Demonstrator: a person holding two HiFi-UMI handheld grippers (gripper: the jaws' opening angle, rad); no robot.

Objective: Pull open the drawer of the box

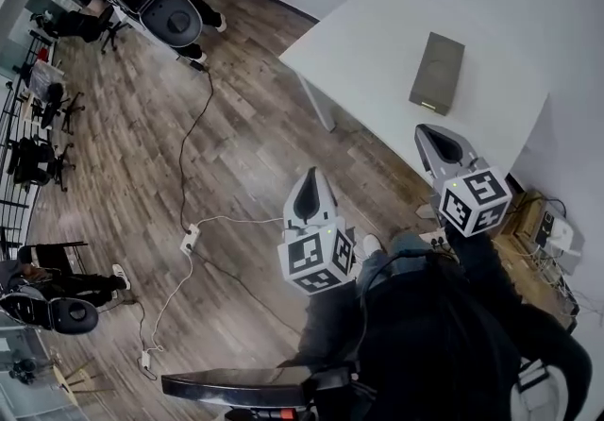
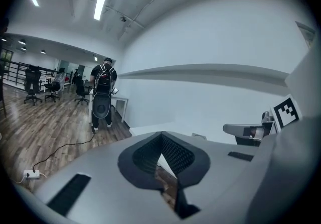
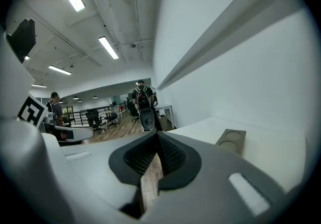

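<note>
The person standing at the bottom of the head view is holding both tools raised in front of a dark-clothed body, and neither is touching anything. The left gripper (image 1: pixel 312 179) is hanging over the brown wood-plank floor (image 1: pixel 236 145), short of the table, with its 2 dark ribbed pads pressed together at the tips and nothing between them in its own view (image 2: pixel 160 140). The right gripper (image 1: pixel 429 136) is reaching further forward, about level with the near edge of the white rectangular table (image 1: pixel 377 32), and its jaws are likewise meeting at the tips, empty (image 3: pixel 157 137). Beyond them, the flat grey-olive rectangular box (image 1: pixel 437 73) is lying on the tabletop well apart from both tools, its long axis running away from the person and its near short end facing the right gripper. From that gripper's view the box (image 3: pixel 231 141) is sitting ahead and to the right of the jaws' line, showing 2 round recesses on its face. The right gripper is clearly the nearer 1, so it is probably the one to swing right and go forward to the drawer front, which I cannot make out.
</note>
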